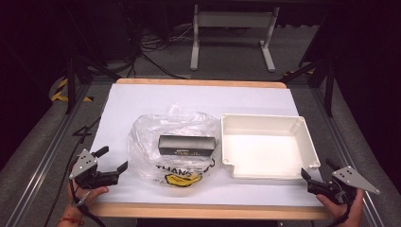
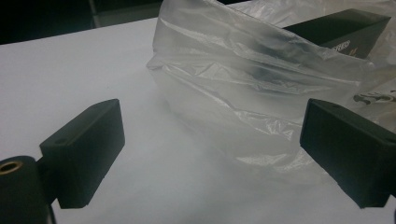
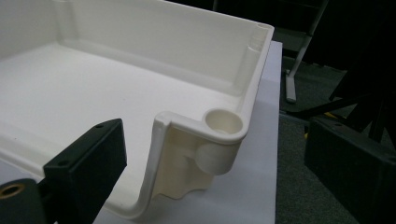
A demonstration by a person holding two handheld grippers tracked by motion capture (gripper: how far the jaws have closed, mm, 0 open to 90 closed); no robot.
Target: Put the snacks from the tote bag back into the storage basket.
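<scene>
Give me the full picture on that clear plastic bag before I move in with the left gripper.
The clear plastic bag lies crumpled on the white table cover, left of the white tray and apparently apart from it. It is thin, glossy film with black lettering and a yellow mark near its front edge. A black box lies inside. In the left gripper view its rumpled side rises just beyond the open jaws; nothing grips it.

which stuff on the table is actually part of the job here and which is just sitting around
In the job: clear plastic bag, black box inside it, white tray, open left gripper, open right gripper.

Just around: white table frame and cables on the floor behind.
</scene>
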